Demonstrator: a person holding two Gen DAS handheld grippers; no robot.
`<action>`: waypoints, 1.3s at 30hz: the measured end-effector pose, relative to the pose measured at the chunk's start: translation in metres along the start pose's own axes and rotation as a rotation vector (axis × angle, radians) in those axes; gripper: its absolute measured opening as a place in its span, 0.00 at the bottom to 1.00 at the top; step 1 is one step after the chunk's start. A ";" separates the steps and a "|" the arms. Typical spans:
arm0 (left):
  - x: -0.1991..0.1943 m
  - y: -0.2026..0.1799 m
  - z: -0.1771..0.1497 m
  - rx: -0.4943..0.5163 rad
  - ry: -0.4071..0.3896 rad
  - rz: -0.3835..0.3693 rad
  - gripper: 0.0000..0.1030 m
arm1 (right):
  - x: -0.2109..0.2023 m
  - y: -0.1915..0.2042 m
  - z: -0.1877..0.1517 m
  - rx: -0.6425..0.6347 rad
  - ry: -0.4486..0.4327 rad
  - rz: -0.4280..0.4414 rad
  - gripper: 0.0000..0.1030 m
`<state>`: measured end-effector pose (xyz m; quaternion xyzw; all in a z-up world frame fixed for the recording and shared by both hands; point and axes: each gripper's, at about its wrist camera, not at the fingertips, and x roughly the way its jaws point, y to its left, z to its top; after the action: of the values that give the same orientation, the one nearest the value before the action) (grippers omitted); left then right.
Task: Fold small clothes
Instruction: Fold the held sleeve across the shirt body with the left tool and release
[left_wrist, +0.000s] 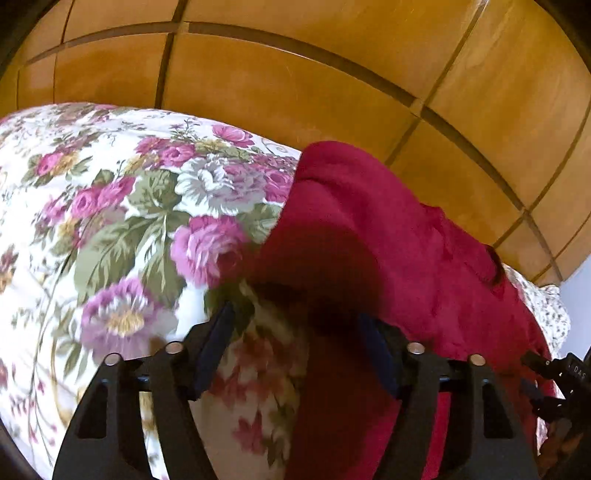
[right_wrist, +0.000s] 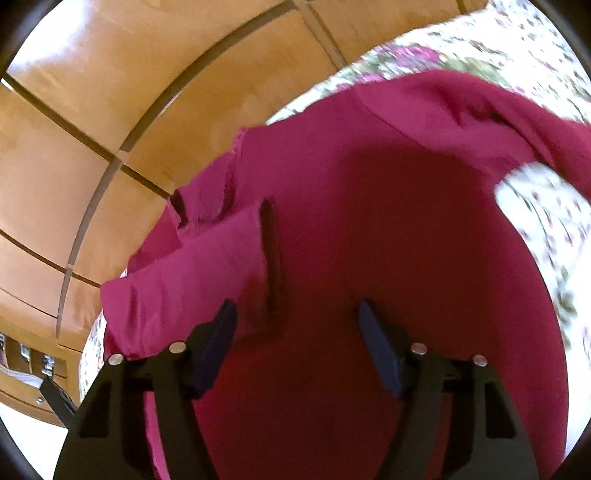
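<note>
A dark red garment lies on a floral bedspread. My left gripper is open just above the garment's left edge, where red cloth meets the bedspread, and holds nothing. In the right wrist view the same red garment fills most of the frame, with a folded-over sleeve or flap at the left. My right gripper is open over the garment's middle and holds nothing.
A wooden wardrobe wall with dark panel seams rises behind the bed, also in the right wrist view. The other gripper's black body shows at the left view's lower right edge. The floral bedspread shows right of the garment.
</note>
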<state>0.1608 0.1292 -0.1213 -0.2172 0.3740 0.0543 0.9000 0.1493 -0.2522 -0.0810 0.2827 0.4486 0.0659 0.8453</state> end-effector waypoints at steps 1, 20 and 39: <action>0.002 0.003 0.001 -0.010 0.000 0.002 0.57 | 0.002 0.004 0.001 -0.037 0.004 -0.001 0.44; 0.006 0.015 -0.008 -0.070 0.021 -0.108 0.18 | 0.024 -0.005 0.015 -0.134 -0.069 -0.116 0.18; -0.007 -0.074 0.007 0.368 -0.107 0.083 0.55 | 0.013 -0.011 0.009 -0.193 -0.052 -0.318 0.98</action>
<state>0.1801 0.0660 -0.0861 -0.0302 0.3378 0.0333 0.9402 0.1625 -0.2601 -0.0921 0.1274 0.4574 -0.0330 0.8795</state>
